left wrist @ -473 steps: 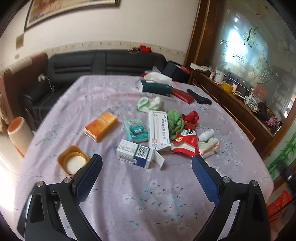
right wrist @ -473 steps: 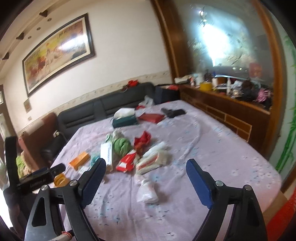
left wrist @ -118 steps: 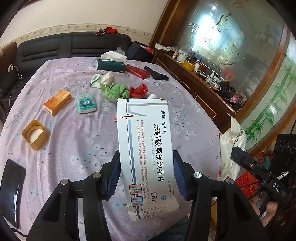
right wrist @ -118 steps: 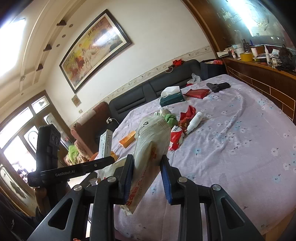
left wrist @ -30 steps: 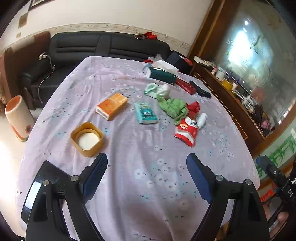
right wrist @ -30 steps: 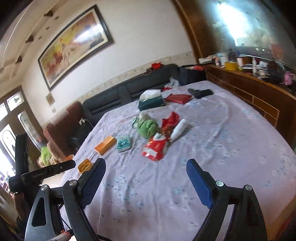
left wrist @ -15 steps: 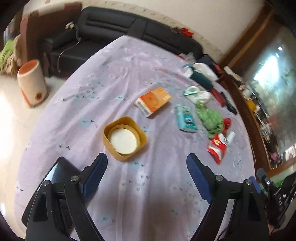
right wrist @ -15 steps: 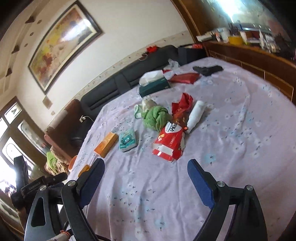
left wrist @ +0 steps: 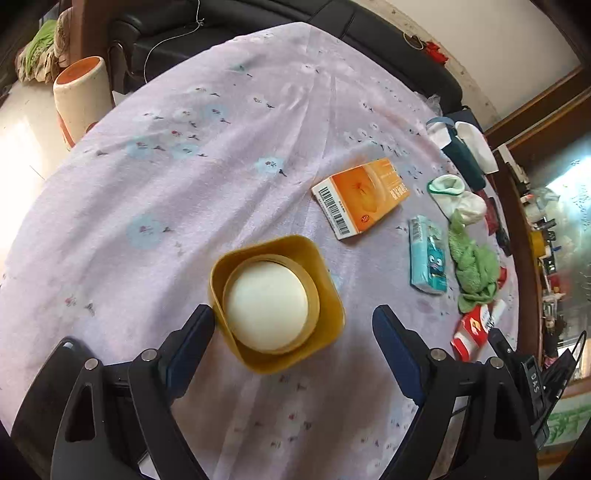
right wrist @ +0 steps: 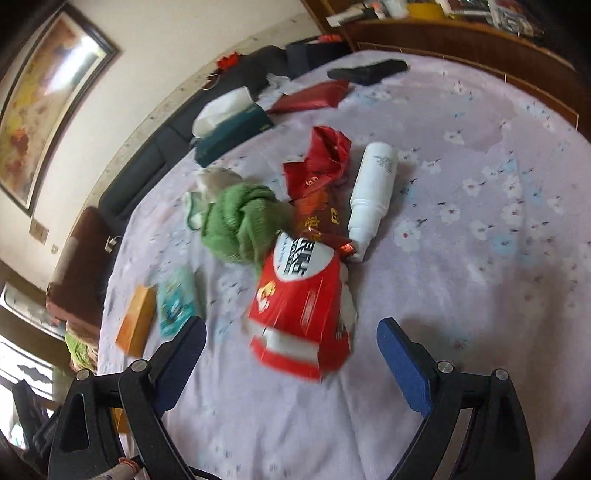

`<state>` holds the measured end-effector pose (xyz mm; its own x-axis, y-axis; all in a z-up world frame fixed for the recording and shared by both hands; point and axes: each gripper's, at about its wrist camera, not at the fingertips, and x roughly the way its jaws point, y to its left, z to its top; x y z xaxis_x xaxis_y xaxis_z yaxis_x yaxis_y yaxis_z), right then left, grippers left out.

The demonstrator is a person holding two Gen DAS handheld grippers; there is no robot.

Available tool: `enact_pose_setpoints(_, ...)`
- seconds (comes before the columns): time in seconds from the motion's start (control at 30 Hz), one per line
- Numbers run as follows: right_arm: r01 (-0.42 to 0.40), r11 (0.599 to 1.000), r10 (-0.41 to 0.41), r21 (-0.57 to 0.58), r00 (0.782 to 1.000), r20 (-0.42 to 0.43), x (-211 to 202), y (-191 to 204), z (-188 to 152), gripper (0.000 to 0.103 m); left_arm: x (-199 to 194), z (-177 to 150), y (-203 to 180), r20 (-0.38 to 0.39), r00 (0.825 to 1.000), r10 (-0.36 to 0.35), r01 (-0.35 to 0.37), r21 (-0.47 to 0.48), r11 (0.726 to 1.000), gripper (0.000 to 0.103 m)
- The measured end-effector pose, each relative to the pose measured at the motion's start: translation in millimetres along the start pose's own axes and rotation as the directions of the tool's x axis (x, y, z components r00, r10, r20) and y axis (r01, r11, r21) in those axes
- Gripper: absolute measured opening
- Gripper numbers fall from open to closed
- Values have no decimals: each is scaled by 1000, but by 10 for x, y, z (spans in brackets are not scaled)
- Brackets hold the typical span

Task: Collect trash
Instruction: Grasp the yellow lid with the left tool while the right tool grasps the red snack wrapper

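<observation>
My left gripper [left wrist: 293,325] is open, its fingers either side of a yellow square cup [left wrist: 277,301] with a white lid inside, on the lilac tablecloth. An orange box [left wrist: 360,197] and a teal tissue pack [left wrist: 426,254] lie beyond. My right gripper [right wrist: 291,339] is open, just short of a red and white snack bag [right wrist: 299,299]. Behind the bag lie a green cloth [right wrist: 245,221], a crumpled red wrapper [right wrist: 321,162] and a white bottle [right wrist: 373,184]. The snack bag also shows at the right of the left wrist view [left wrist: 474,326].
A dark green tissue box [right wrist: 232,129], a red packet [right wrist: 314,98] and a black item [right wrist: 369,70] lie at the table's far side. A black sofa [left wrist: 258,18] stands behind the table. An orange and cream bin [left wrist: 79,98] stands on the floor at the left.
Both grippers have moved down and forward. The left one has closed in on the yellow cup. The right one has closed in on the red snack bag.
</observation>
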<state>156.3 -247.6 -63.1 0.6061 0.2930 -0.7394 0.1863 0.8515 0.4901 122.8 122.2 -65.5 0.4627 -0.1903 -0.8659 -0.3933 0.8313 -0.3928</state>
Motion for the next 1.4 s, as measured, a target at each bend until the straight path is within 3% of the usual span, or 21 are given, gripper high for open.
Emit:
enact_pose_setpoints(0.2, 51, 999, -51, -16, 998, 22, 207, 117, 31, 96, 141, 46, -219, 40, 993, 115, -119, 108, 987, 86)
enact_pose_setpoints(0.3, 114, 992, -110, -63, 992, 57, 228, 198, -22, 86, 212, -19, -334, 82, 982, 170, -184, 203, 962, 86)
enact_pose_setpoints(0.37, 152, 984, -144, -89, 986, 89, 235, 207, -45, 72, 217, -37, -341, 94, 979, 181, -198, 222, 955, 86)
enact_pose_setpoints(0.43, 191, 975, -179, -113, 978, 112, 230, 198, -52, 56, 182, -40, -321, 105, 977, 187, -206, 218, 954, 67)
enact_pose_setpoints(0.47, 177, 977, -164, -116, 980, 110, 221, 189, -50, 47, 155, -42, -305, 101, 980, 173, -192, 219, 957, 68)
enact_pose_setpoints(0.57, 103, 989, -94, -108, 992, 83, 149, 110, -46, 38, 117, -106, -306, 85, 988, 130, -147, 236, 961, 68)
enact_pose_setpoints(0.67, 51, 994, -43, -93, 995, 91, -77, 23, -133, 37, 84, -283, -400, 85, 990, 110, -131, 292, 947, 67)
enact_pose_setpoints(0.77, -5, 996, 15, -84, 994, 112, -394, -46, -286, 37, 15, -537, -497, 35, 999, 20, -30, 340, 940, 67)
enact_pose_setpoints(0.93, -96, 987, 118, -132, 979, 169, -1054, -122, -616, 37, -243, -963, -707, 56, 994, -90, 56, 437, 898, 67)
enact_pose_setpoints(1.17, -143, 970, 188, -194, 952, 239, -1763, -229, -984, 37, -730, -1521, -1094, 158, 974, -160, 47, 554, 831, 67)
enact_pose_setpoints(1.4, -121, 969, 185, -216, 934, 305, -2225, -379, -1133, 37, -1092, -1696, -1279, 224, 952, -210, 33, 606, 795, 67)
